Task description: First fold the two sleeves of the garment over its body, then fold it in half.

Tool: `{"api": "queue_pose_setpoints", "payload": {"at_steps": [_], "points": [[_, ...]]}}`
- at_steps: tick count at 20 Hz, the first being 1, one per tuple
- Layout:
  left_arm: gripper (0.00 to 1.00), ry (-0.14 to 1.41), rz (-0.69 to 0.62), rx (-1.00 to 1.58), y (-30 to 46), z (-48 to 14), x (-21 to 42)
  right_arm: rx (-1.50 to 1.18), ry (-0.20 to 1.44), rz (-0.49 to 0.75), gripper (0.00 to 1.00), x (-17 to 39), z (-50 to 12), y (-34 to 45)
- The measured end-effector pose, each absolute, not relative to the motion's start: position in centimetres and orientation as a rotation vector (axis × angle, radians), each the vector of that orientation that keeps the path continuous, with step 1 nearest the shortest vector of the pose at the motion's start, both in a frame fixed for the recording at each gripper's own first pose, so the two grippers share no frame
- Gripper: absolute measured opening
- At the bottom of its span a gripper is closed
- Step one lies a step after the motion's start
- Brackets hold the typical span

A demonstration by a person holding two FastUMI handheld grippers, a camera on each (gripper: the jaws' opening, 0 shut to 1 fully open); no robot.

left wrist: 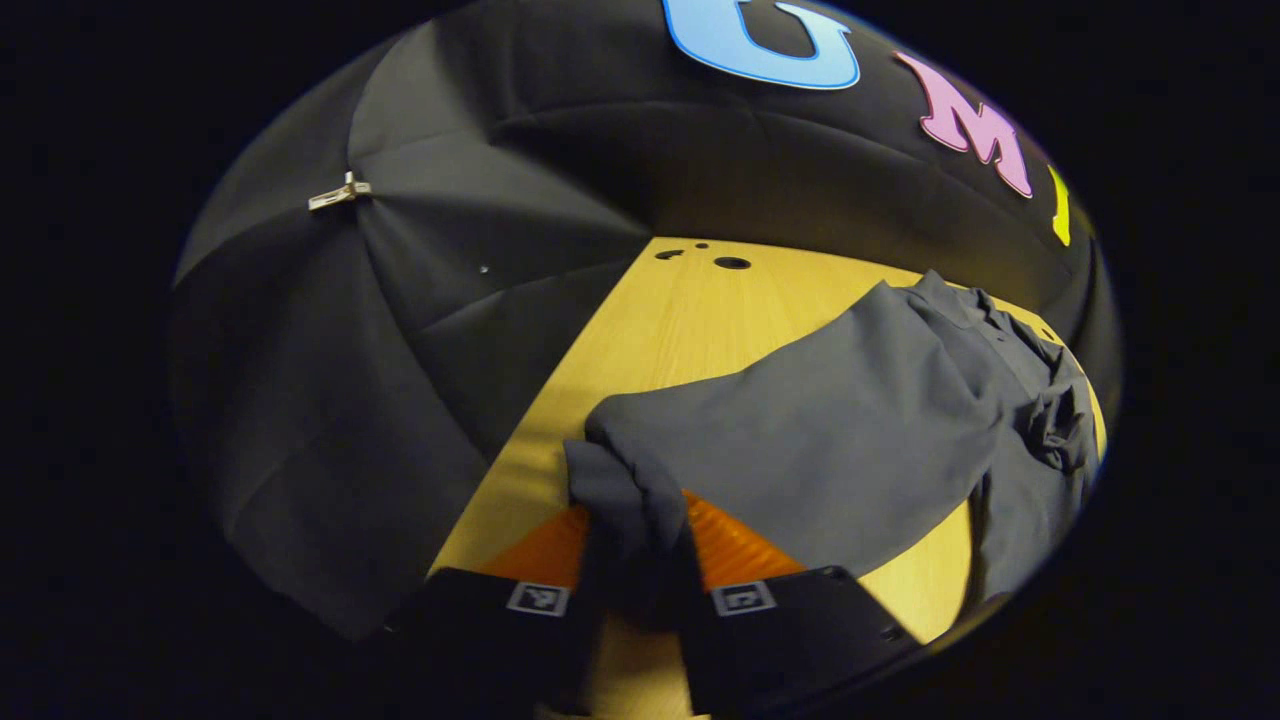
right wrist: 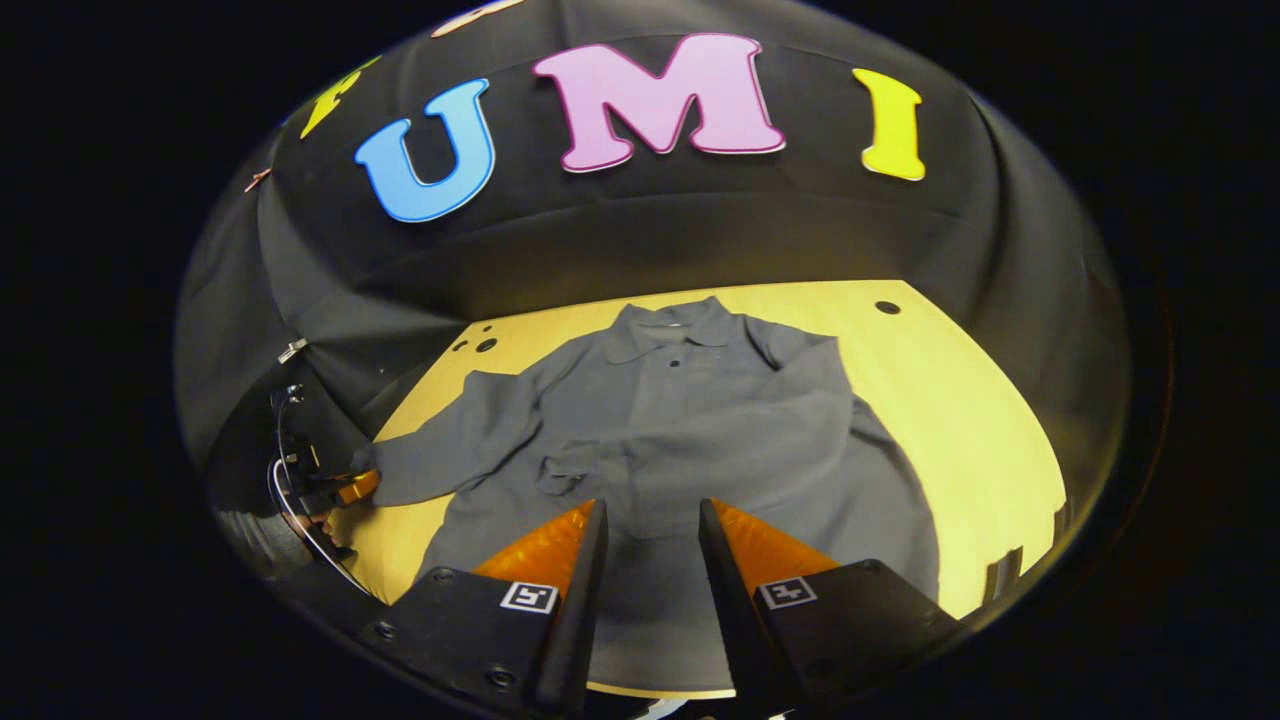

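The grey garment (right wrist: pixel 690 440) lay spread on the table (right wrist: pixel 960 420). The left tongs (left wrist: pixel 636 525) clenched its outstretched sleeve (left wrist: pixel 625 490) cuff; the right tongs (right wrist: pixel 652 520) hung released above its hem.

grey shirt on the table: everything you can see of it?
The grey shirt is a collared, long-sleeved, soft woven-looking garment with a buttoned placket, lying face up and flat on the wooden table, collar toward the booth wall. One sleeve already lies folded across the body. The other sleeve stretches outward, its cuff pinched in the left hand-held gripper.
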State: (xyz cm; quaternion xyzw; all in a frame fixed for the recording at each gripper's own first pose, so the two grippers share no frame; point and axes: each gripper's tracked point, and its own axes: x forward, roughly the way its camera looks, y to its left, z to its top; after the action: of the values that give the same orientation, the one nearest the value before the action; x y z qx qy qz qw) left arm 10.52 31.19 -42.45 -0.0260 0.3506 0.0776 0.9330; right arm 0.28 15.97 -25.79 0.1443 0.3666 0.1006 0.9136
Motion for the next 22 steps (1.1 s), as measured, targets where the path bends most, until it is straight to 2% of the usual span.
{"api": "queue_pose_setpoints", "payload": {"at_steps": [1,4,13,22], "points": [[0.18,0.728,0.165,-0.023,31.2,-42.4,10.6,0.297,0.752,0.197,0.58,0.1,-25.7,15.0],[0.08,0.708,0.211,-0.016,31.0,-40.6,10.7,0.316,0.738,0.166,0.58,-0.6,-25.3,12.4],[0.07,0.529,0.209,0.011,25.2,-30.6,12.1,0.344,0.729,0.163,0.58,-0.5,-26.8,8.4],[0.07,0.375,0.036,-0.035,9.2,-20.3,14.9,0.387,0.733,0.177,0.58,0.7,-28.5,5.0]]}}
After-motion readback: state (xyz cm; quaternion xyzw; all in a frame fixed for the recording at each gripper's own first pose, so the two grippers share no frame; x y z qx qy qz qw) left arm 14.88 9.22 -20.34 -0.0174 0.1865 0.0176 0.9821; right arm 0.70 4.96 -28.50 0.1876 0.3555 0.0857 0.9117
